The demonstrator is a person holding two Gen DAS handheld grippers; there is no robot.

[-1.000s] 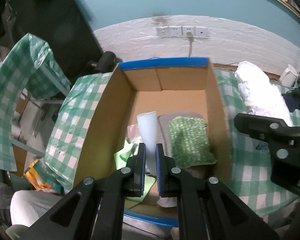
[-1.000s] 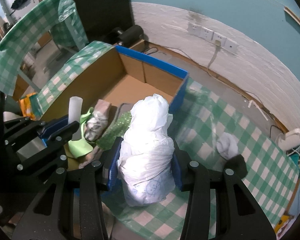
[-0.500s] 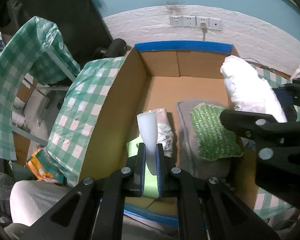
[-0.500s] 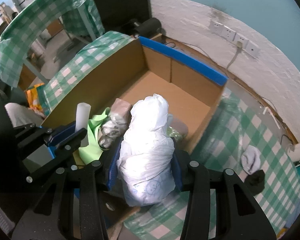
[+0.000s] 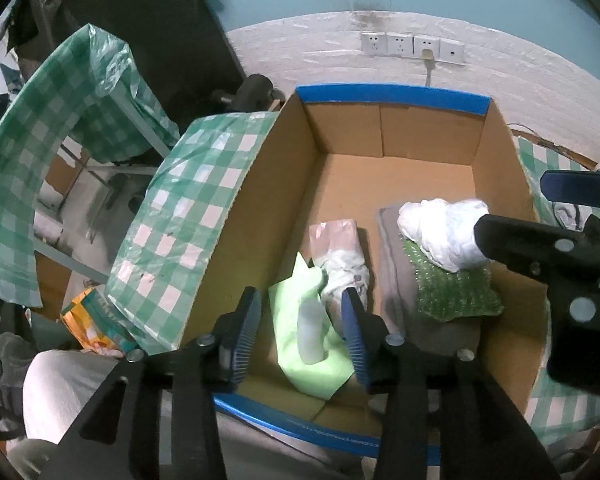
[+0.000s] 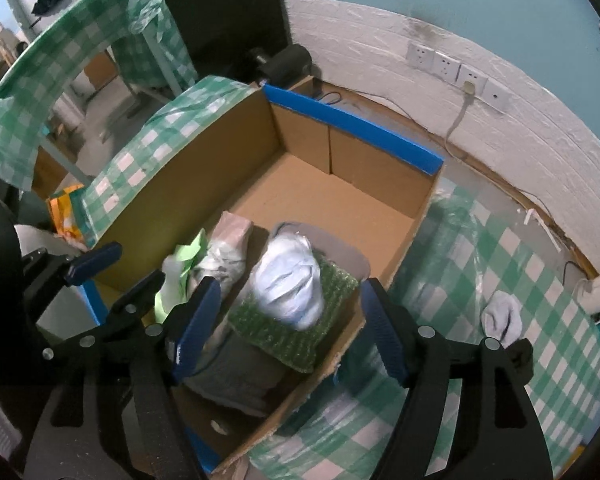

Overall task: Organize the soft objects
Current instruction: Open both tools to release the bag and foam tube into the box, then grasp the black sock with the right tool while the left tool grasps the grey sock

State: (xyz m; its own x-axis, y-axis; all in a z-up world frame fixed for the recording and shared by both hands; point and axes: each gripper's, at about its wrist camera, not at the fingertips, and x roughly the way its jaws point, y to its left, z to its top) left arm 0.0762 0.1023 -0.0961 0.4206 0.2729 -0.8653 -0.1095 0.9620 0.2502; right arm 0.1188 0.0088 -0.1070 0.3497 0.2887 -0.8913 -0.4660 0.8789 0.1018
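An open cardboard box with blue-taped edges holds the soft things. My left gripper is open over its near end; a white foam tube lies free between the jaws on a light green cloth. My right gripper is open above the box; a white plastic bundle rests free on a green sponge cloth over a grey pad. A wrapped pinkish packet lies beside them.
The box stands on a green checked tablecloth. A white sock and a dark sock lie on the table to the right. A white wall with sockets is behind. An orange packet lies low at the left.
Both grippers have opened. The white foam tube dropped onto the green cloth, and the white plastic bundle dropped onto the green sponge cloth in the box.
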